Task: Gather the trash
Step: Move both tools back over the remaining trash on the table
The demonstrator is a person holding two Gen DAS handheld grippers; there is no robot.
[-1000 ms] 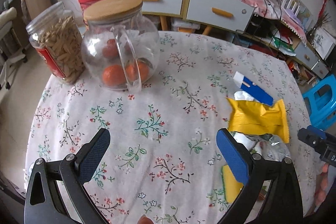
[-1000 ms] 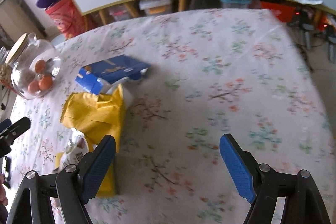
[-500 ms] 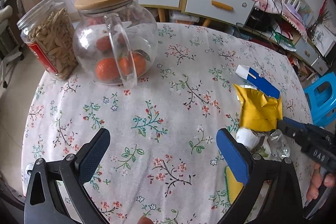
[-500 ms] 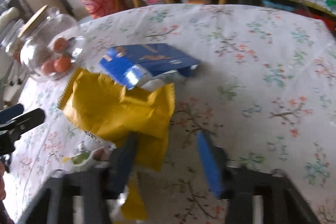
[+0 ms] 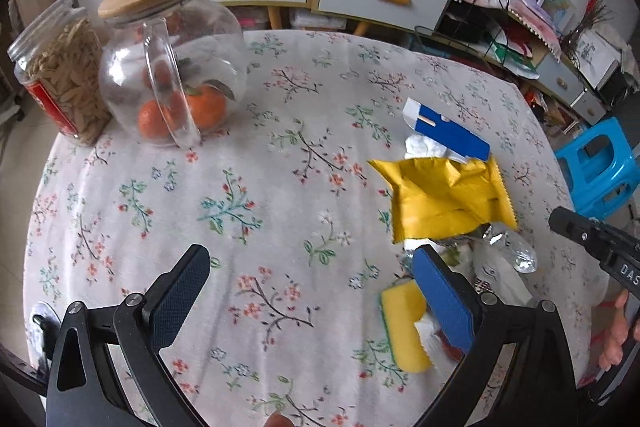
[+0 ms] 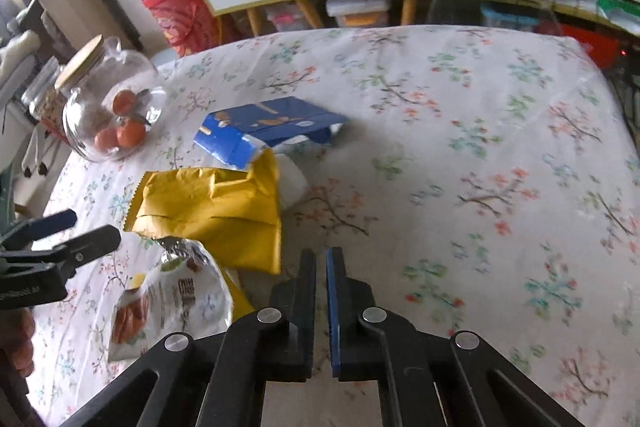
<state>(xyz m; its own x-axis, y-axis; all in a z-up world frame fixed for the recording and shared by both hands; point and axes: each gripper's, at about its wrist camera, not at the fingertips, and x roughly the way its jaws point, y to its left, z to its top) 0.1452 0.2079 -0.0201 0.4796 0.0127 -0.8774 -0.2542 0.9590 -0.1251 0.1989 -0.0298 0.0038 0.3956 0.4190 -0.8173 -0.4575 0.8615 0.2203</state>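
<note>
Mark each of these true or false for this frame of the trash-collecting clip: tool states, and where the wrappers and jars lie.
1. The right tool is shut with nothing between its pads. True.
2. The left tool is shut. False: it is wide open.
3. The yellow wrapper lies on the floor. False: it is on the table.
4. The glass jar holds oranges. True.
5. The blue box is inside the jar. False: it lies on the tablecloth.
</note>
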